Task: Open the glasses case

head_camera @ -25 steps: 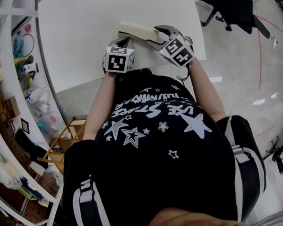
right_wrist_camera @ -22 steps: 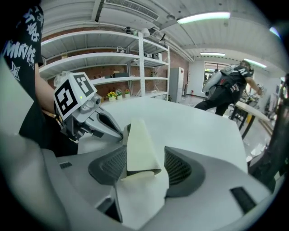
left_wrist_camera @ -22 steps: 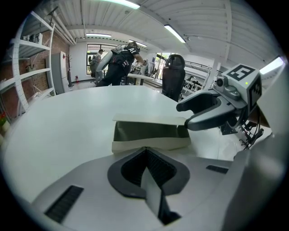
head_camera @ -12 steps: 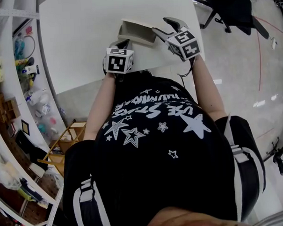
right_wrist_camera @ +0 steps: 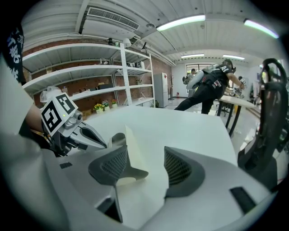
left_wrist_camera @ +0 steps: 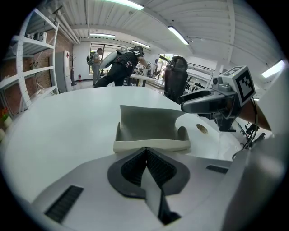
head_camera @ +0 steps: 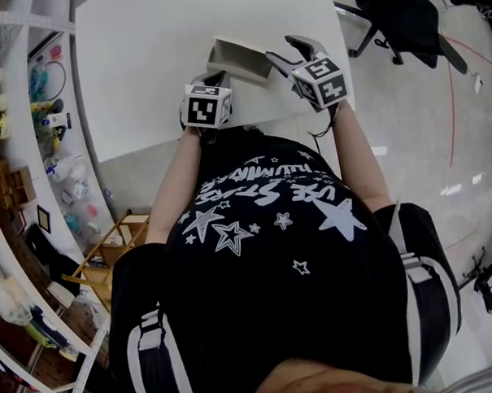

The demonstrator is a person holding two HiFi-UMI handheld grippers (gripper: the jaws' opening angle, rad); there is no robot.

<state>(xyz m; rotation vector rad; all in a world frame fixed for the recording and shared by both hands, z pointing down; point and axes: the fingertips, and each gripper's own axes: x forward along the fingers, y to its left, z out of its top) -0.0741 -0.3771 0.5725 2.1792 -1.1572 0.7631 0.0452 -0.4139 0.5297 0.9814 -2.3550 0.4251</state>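
The cream glasses case (head_camera: pixel 238 57) lies open on the white table (head_camera: pixel 143 66), its lid standing up at the back. In the left gripper view the case (left_wrist_camera: pixel 149 124) shows its hollow inside. My left gripper (left_wrist_camera: pixel 145 149) is shut, its tips against the case's near rim; from above it (head_camera: pixel 215 77) sits at the case's near left end. My right gripper (head_camera: pixel 292 51) is open at the case's right end. In the right gripper view the lid's edge (right_wrist_camera: pixel 133 151) stands between the open jaws of that gripper (right_wrist_camera: pixel 145 155), close to the left pad.
The table's near edge (head_camera: pixel 259 119) runs just below both grippers. Shelves (head_camera: pixel 31 119) with small items curve along the left. An office chair (head_camera: pixel 401 14) stands off the far right corner. A wooden stool (head_camera: pixel 122 238) sits under the table's left side.
The case went from closed to open: my right gripper lifted the lid, then let it go and drew slightly right. My left gripper stayed in place.
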